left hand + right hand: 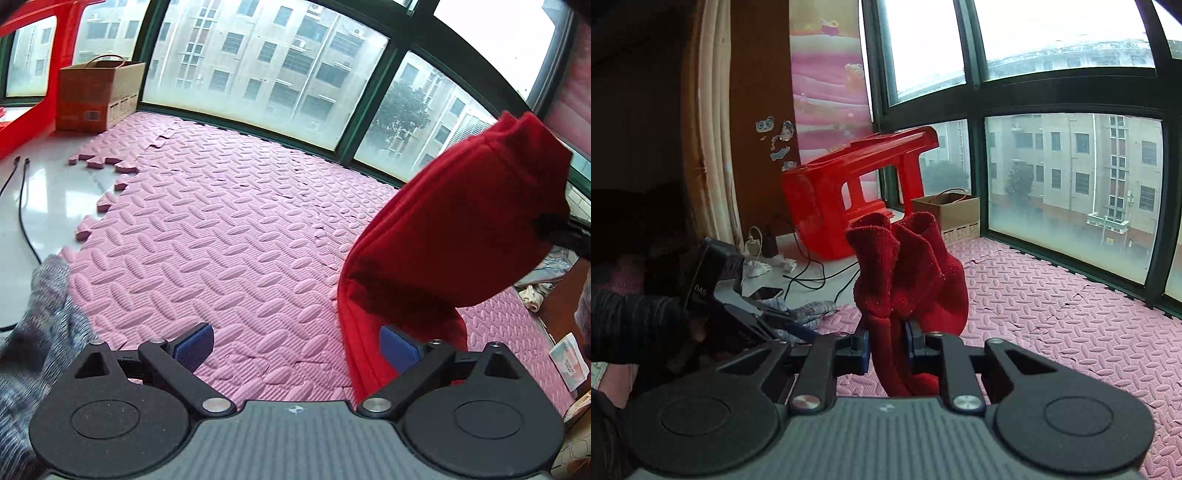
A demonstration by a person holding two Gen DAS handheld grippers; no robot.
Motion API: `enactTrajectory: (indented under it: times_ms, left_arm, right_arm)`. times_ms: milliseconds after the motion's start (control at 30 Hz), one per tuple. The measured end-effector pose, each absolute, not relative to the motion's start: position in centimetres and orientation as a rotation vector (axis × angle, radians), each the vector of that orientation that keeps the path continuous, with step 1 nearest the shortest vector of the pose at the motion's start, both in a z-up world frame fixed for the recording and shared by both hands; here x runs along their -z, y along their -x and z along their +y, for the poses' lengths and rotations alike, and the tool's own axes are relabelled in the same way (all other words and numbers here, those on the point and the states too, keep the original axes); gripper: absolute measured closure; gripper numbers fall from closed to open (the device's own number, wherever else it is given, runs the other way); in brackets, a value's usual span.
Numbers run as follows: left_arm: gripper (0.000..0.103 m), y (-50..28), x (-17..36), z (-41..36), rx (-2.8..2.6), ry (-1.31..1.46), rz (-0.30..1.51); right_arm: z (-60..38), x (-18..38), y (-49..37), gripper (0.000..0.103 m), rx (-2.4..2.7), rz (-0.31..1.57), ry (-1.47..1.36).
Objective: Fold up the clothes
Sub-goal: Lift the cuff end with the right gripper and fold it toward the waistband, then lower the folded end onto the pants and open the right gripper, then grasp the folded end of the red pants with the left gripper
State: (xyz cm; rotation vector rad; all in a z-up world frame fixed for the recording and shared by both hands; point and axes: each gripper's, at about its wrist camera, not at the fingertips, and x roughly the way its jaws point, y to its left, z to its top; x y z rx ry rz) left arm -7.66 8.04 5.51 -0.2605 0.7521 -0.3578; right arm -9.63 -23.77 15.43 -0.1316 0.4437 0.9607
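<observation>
A red knit garment (454,229) hangs bunched above the pink foam mat (229,221), its lower hem trailing down beside the right blue pad (399,349) of my left gripper (295,347). That gripper is open wide and grips nothing. In the right wrist view my right gripper (886,345) is shut on the red garment (908,273), which bulges up in folds above the pads. A grey knit garment (37,314) lies at the mat's left edge. The left gripper (803,332) sits low on the left, over the grey garment (812,310).
A red plastic stool (857,192) and a cardboard box (953,214) stand by the window. Cables (24,206), a phone (768,293) and a charger (753,243) lie on the white floor left of the mat. More clothes (543,277) lie at the right.
</observation>
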Motion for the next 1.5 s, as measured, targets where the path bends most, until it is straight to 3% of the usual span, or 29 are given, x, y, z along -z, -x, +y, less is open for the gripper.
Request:
enactTrajectory:
  times_ms: [367, 433, 533, 633, 867, 1067, 1333, 1500]
  left_arm:
    - [0.005, 12.0, -5.4, 8.8, 0.329, 0.3, 0.745]
    - [0.005, 12.4, -5.6, 8.6, 0.336, 0.298, 0.74]
    - [0.005, 12.7, -6.5, 8.1, 0.348, 0.288, 0.719]
    - [0.005, 12.9, -8.1, 7.5, 0.373, 0.282, 0.671]
    - [0.005, 12.8, -11.9, 4.4, 0.479, 0.269, 0.565]
    - [0.01, 10.7, -14.2, 0.1, 0.601, 0.244, 0.525]
    - [0.015, 8.3, -13.1, -2.6, 0.676, 0.245, 0.631]
    - [0.015, 7.7, -11.7, -3.6, 0.722, 0.242, 0.709]
  right_arm:
    - [-22.7, -10.3, 18.0, 0.085, -1.043, 0.543, 0.314]
    - [-22.7, -9.6, 19.1, 0.08, -1.054, 0.55, 0.354]
    - [-22.5, -9.3, 20.1, 0.065, -1.084, 0.577, 0.385]
    - [-22.9, -9.9, 20.7, 0.059, -1.102, 0.615, 0.382]
    - [-24.7, -12.4, 19.7, 0.06, -1.1, 0.658, 0.192]
    - [-24.1, -11.2, 16.2, 0.06, -0.861, 0.617, 0.117]
    - [-24.5, -9.0, 13.2, 0.06, -0.904, 0.679, -0.103]
    - [-22.9, -9.3, 15.3, 0.058, -1.069, 0.688, -0.069]
